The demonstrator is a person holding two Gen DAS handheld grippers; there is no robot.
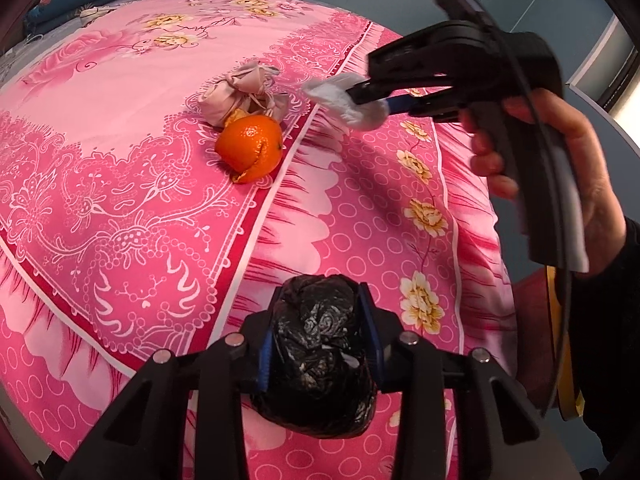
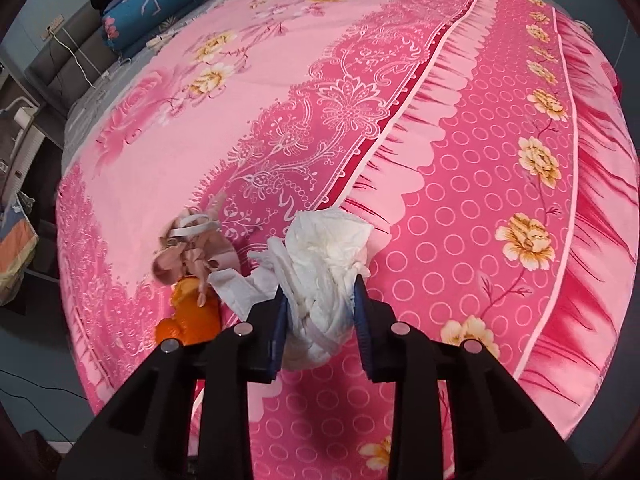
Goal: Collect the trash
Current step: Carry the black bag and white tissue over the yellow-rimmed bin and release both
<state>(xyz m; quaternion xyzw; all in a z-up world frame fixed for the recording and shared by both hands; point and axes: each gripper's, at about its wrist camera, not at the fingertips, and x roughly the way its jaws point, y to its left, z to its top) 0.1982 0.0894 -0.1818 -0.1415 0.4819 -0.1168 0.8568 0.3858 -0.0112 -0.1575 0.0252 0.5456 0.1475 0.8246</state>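
Observation:
My left gripper [image 1: 320, 344] is shut on a crumpled black plastic bag [image 1: 316, 360], held just above the pink bedspread. My right gripper [image 2: 320, 328] is shut on a wad of white tissue [image 2: 324, 264]; from the left wrist view that gripper [image 1: 360, 94] hangs over the bed with the tissue [image 1: 348, 100] sticking out of its tips. An orange peel [image 1: 250, 148] lies on the bedspread, and a crumpled beige mask or cloth [image 1: 240, 94] rests right behind it. In the right wrist view the peel [image 2: 192, 316] and the beige piece [image 2: 188, 252] sit to the left of the tissue.
The pink flowered bedspread [image 1: 120, 160] covers a wide bed. Folded blue and cream bedding [image 2: 152, 4] is stacked at the far end. A person's hand [image 1: 560, 160] holds the right gripper's handle. Grey floor and cables [image 2: 36, 400] lie left of the bed.

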